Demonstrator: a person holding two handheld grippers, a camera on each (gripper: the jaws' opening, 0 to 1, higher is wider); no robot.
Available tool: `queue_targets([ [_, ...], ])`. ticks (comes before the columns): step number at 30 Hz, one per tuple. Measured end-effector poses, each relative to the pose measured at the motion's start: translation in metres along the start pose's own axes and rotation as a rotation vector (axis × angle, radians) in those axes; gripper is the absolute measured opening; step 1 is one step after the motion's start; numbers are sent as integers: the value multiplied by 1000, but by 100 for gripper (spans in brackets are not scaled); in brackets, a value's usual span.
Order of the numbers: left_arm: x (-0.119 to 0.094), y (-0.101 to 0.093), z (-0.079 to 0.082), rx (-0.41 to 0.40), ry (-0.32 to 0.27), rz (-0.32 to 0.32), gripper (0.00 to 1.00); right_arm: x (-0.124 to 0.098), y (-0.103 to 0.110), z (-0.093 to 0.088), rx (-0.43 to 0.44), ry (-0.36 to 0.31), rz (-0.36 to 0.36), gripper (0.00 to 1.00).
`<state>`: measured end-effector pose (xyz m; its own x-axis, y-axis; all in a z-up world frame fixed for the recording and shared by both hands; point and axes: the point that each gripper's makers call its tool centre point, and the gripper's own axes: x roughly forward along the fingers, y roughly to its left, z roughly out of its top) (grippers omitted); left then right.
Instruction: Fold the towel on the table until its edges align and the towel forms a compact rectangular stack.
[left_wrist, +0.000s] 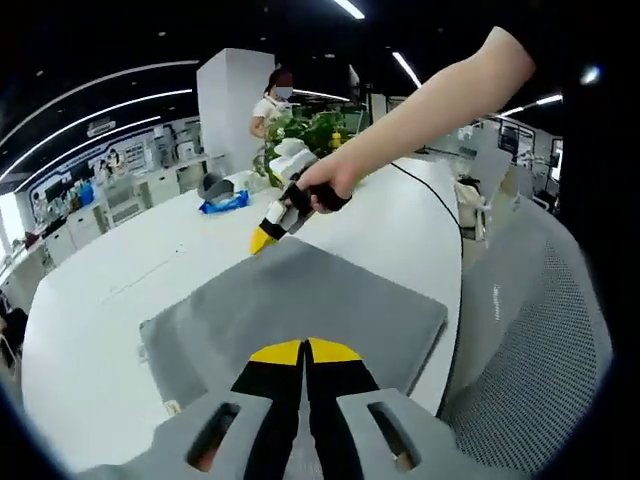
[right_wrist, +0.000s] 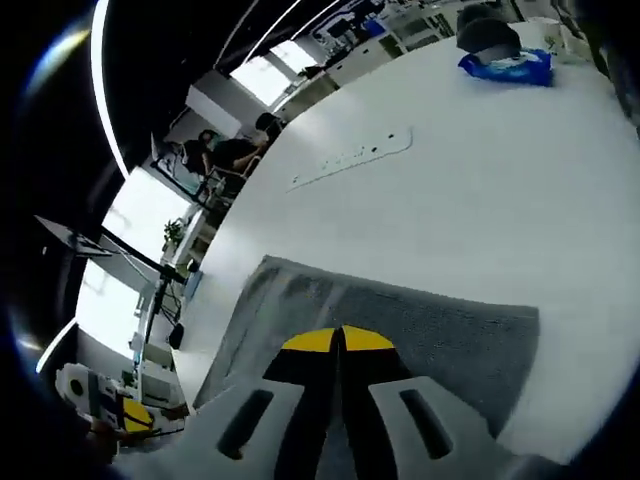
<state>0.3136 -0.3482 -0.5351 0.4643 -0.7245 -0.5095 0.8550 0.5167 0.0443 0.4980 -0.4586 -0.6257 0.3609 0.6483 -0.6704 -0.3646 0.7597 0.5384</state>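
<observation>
1. Towel (left_wrist: 300, 305), grey and folded to a flat rectangle, lies on a white table (left_wrist: 130, 290), with its right edge close to the table's near rim in the left gripper view.
2. At the bottom of that view, the left gripper (left_wrist: 304, 350) has its yellow-tipped jaws pressed together over the towel's near edge; whether cloth is pinched between them cannot be told.
3. Further right, a person's hand (left_wrist: 325, 182) holds the right gripper (left_wrist: 262, 240), whose yellow tip touches down at the towel's far corner.
4. Beyond it sit a blue packet (left_wrist: 224, 203), a dark grey object (left_wrist: 211, 186) and green plants (left_wrist: 310, 130), with a person in white (left_wrist: 270, 105) standing behind.
5. In the right gripper view, the same towel (right_wrist: 440, 325) spreads across the table (right_wrist: 480, 190), while the right gripper (right_wrist: 338, 340) shows its jaws closed together above the cloth.
6. Blue packet (right_wrist: 508, 66) rests near the table's far end.
</observation>
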Motion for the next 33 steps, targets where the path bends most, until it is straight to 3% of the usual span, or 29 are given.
queue_targets([
  [3,25,-17,2,7,31,-53,1,-3,-8,-8,-79,45,-55,0],
  [8,65,-49,-4,87,106,-102,1,-5,-2,-2,-99,36,-41,0],
  [14,92,-99,-14,130,153,-235,1,-9,-29,-27,-364,209,-176,0],
  [16,99,-108,-16,109,158,-256,1,-9,-32,-32,-434,241,-184,0],
  [18,104,-114,-19,76,167,-258,1,-10,-36,-38,-493,285,-198,0],
  [20,109,-112,-33,33,233,-203,1,-11,-42,-42,-575,326,-226,0],
  [21,111,-108,-45,94,294,-159,1,-8,-39,-40,-616,317,-213,0],
  [23,111,-102,-65,409,405,-140,1,-8,-39,-41,-611,334,-235,0],
  [24,111,-102,-72,469,434,-140,1,-8,-39,-41,-622,343,-241,0],
  [25,111,-104,-77,483,441,-143,1,-8,-40,-40,-672,367,-247,0],
  [26,114,-108,-69,475,372,-144,1,-7,-41,-40,-709,378,-247,0],
  [30,111,-104,-70,394,394,-145,1,-8,-41,-41,-821,411,-281,0],
  [31,111,-104,-70,405,393,-148,1,-7,-41,-41,-879,425,-300,0],
  [32,110,-105,-71,459,391,-160,1,-7,-40,-42,-981,453,-316,0],
  [33,110,-106,-71,523,397,-170,1,-7,-40,-42,-1015,464,-321,0],
])
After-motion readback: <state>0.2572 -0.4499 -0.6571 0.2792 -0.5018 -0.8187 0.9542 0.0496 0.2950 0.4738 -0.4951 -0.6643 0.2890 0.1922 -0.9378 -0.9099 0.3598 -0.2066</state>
